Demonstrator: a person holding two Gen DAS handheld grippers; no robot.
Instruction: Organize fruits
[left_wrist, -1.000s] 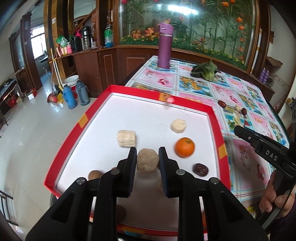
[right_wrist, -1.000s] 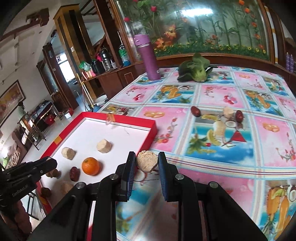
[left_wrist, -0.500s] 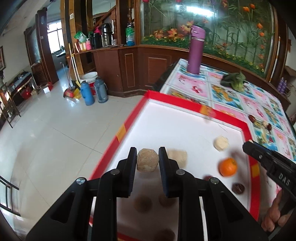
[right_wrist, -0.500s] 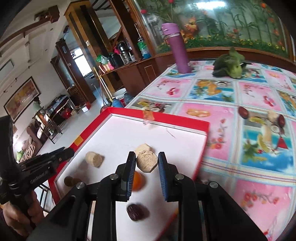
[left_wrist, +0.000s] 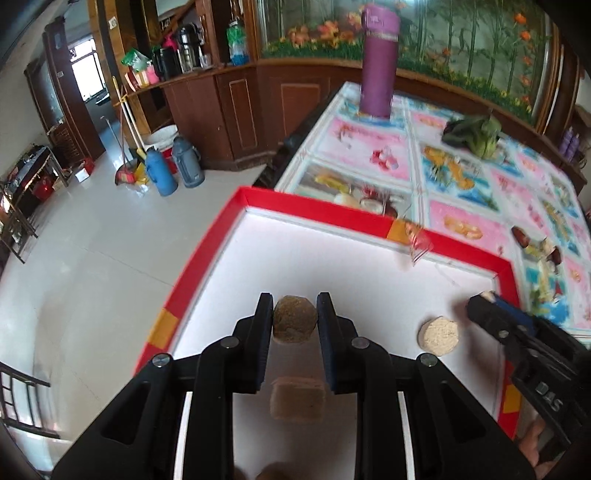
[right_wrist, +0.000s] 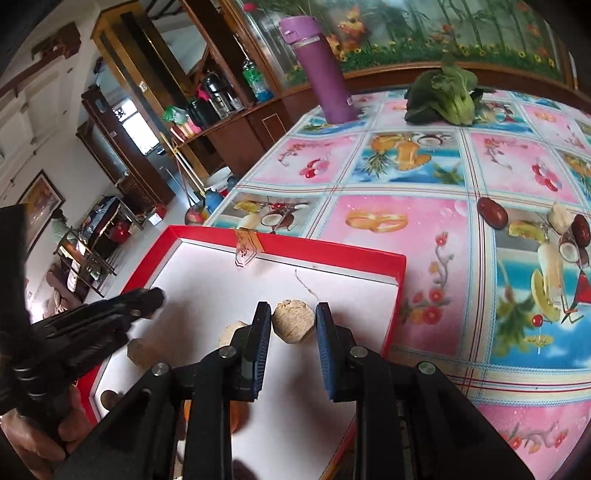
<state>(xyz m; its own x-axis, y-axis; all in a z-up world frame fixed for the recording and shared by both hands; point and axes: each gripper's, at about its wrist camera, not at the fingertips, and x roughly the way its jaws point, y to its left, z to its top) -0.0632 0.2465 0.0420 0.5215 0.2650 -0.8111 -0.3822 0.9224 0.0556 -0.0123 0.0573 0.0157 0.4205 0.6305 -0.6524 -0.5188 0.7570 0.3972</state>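
Your left gripper (left_wrist: 294, 325) is clamped on a brown lump (left_wrist: 294, 324), carried above the white floor of the red-rimmed tray (left_wrist: 317, 212) because that is where the pieces gather; your right gripper (right_wrist: 293, 328) pinches a paler chunk (right_wrist: 293, 325) over the same tray (right_wrist: 325, 246), likely for release; dates (right_wrist: 492, 213) wait on the surface (right_wrist: 406, 221).

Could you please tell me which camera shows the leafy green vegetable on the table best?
The right wrist view: the leafy green vegetable is larger and sharper there, leaves and pale stalks distinct. The left wrist view shows it smaller, blurrier, farther off.
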